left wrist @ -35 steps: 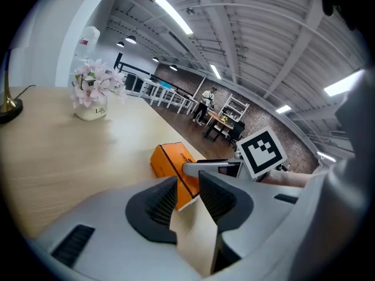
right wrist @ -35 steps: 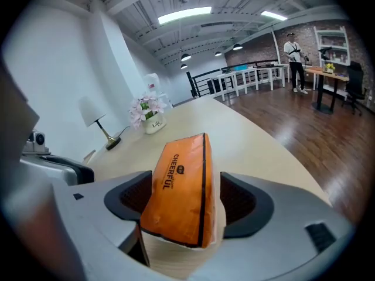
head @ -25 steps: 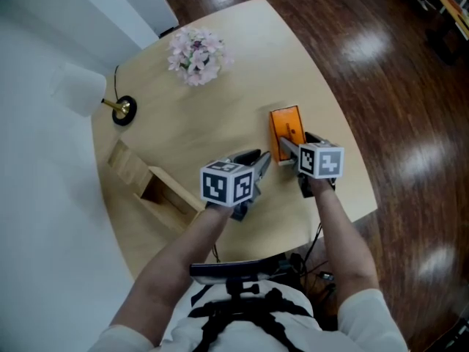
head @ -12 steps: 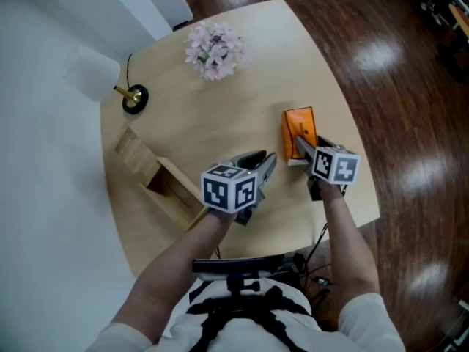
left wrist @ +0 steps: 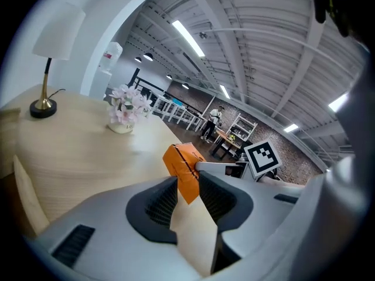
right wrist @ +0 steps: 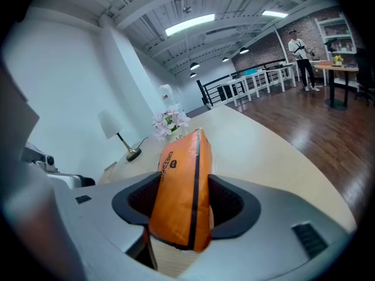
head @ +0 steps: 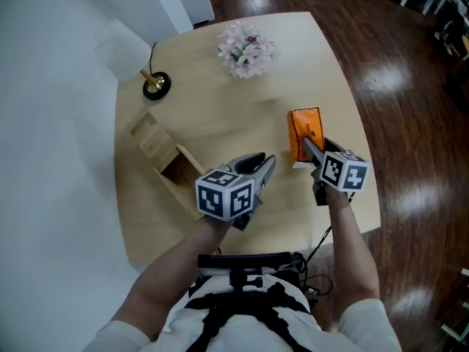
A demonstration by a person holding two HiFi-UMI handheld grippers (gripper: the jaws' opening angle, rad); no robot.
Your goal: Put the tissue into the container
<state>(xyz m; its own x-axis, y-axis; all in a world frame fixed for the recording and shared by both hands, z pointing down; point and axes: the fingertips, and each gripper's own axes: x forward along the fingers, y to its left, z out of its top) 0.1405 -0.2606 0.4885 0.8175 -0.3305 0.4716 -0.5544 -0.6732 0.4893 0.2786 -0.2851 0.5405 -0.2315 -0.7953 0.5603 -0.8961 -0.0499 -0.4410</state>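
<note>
The right gripper (right wrist: 183, 201) is gripping an orange tissue pack (head: 305, 129): its jaws have just been closing, and now they are standing partly open with the pads pressing on both flat sides of the pack, which is standing on its edge between them. The left gripper (left wrist: 190, 201) is holding nothing; its jaws are standing a little apart, and only the table top is showing through the gap, with the pack further behind. Both grippers are hovering over the near part of a big, pale wooden table (head: 220, 116) with rounded corners, which is standing on a dark, glossy wooden floor (head: 410, 108) beside a white wall (head: 51, 160). The pack is staying near the right edge of the table, well apart from the container (head: 165, 163), an open box of light wood lying at the left side. Whether the pack is touching the table, I cannot tell. Its wrapper is looking smooth and shiny, with a dark seam along it. At the far side, a bunch of pale pink flowers (head: 246, 50) and a lamp with a round dark base (head: 155, 84) are standing.
</note>
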